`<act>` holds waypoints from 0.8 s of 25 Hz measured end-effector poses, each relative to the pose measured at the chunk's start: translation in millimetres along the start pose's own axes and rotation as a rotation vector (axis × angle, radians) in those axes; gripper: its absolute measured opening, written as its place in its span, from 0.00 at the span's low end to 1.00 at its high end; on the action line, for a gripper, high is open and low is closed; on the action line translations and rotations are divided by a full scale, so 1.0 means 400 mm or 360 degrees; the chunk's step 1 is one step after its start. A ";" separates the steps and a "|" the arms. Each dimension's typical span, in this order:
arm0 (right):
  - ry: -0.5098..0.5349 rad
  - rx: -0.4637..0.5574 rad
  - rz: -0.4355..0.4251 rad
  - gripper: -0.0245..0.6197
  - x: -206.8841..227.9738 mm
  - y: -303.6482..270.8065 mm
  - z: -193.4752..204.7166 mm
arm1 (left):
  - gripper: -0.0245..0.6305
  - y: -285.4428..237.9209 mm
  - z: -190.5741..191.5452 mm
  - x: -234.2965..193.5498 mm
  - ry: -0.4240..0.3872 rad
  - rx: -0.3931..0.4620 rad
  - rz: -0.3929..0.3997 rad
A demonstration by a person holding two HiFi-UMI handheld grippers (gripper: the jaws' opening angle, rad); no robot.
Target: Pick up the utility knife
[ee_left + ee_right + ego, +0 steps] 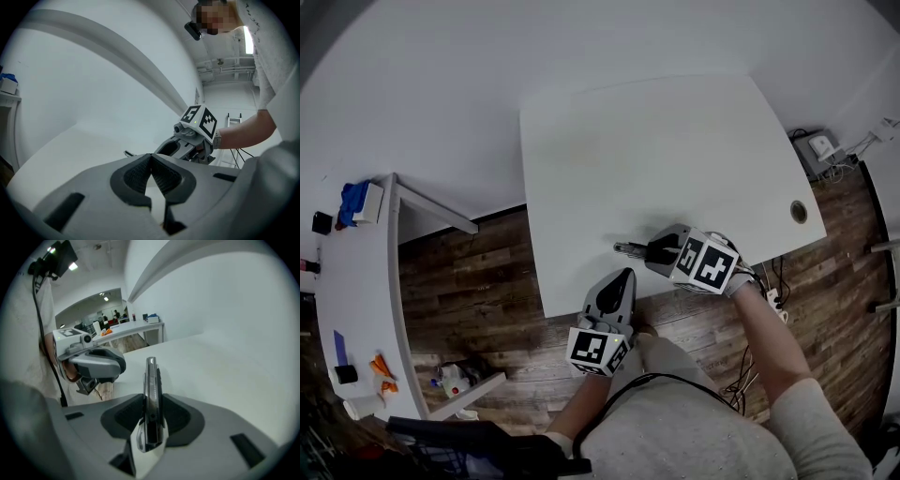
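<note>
The utility knife, slim, dark and metallic, stands on edge between the pads of my right gripper, which is shut on it. In the head view this gripper hangs just above the near edge of the white table, and the knife's tip sticks out to the left. My left gripper hovers at the table's front edge, a little nearer to me. Its pads meet with nothing between them. From the left gripper view, the right gripper shows ahead with the knife's tip poking out.
A round cable hole sits near the table's right edge. A second white desk at the left carries blue and orange items. Wooden floor lies between them, with a box and cables at the right.
</note>
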State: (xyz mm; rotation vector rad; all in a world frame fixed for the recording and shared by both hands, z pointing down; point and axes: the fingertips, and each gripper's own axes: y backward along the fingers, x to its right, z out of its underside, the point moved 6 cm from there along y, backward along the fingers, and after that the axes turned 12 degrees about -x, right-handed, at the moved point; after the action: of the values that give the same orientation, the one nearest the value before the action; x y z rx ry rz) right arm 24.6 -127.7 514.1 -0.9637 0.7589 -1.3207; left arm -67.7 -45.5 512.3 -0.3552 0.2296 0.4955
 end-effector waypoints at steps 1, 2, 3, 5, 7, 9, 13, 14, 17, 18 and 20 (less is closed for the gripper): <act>-0.0055 0.0046 0.0002 0.24 0.001 0.009 0.004 | 0.05 0.001 -0.007 0.000 -0.0006 0.0005 0.0001; -0.0106 0.0090 0.0001 0.24 0.001 0.018 0.007 | 0.05 0.002 -0.013 0.002 -0.0012 0.0010 0.0004; -0.0154 0.0132 -0.0002 0.24 -0.001 0.027 0.011 | 0.05 0.002 -0.020 0.005 -0.0017 0.0015 0.0009; -0.0248 0.0218 -0.0015 0.24 -0.005 0.045 0.017 | 0.05 0.001 -0.032 0.013 -0.0028 0.0022 0.0023; -0.0355 0.0320 -0.0031 0.24 -0.009 0.067 0.019 | 0.05 -0.001 -0.045 0.020 -0.0036 0.0025 0.0037; -0.0443 0.0417 -0.0030 0.24 -0.012 0.090 0.017 | 0.05 -0.003 -0.060 0.023 -0.0043 0.0026 0.0046; -0.0538 0.0556 0.0027 0.24 -0.025 0.126 0.013 | 0.05 -0.003 -0.094 0.025 -0.0061 0.0030 0.0058; -0.0560 0.0583 0.0043 0.24 -0.029 0.134 0.014 | 0.05 -0.003 -0.101 0.026 -0.0066 0.0030 0.0061; -0.0617 0.0652 0.0104 0.24 -0.036 0.156 0.014 | 0.05 -0.006 -0.119 0.034 -0.0080 0.0032 0.0072; -0.0635 0.0676 0.0131 0.24 -0.037 0.164 0.012 | 0.05 -0.007 -0.123 0.038 -0.0083 0.0031 0.0075; -0.0678 0.0729 0.0193 0.24 -0.039 0.177 0.009 | 0.05 -0.007 -0.128 0.045 -0.0088 0.0024 0.0081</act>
State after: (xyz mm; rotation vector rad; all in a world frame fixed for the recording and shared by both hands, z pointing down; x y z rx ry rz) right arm 57.0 -112.8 450.8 -0.7736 0.1707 -1.0674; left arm -57.5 -60.0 461.2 -0.3209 0.1894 0.5530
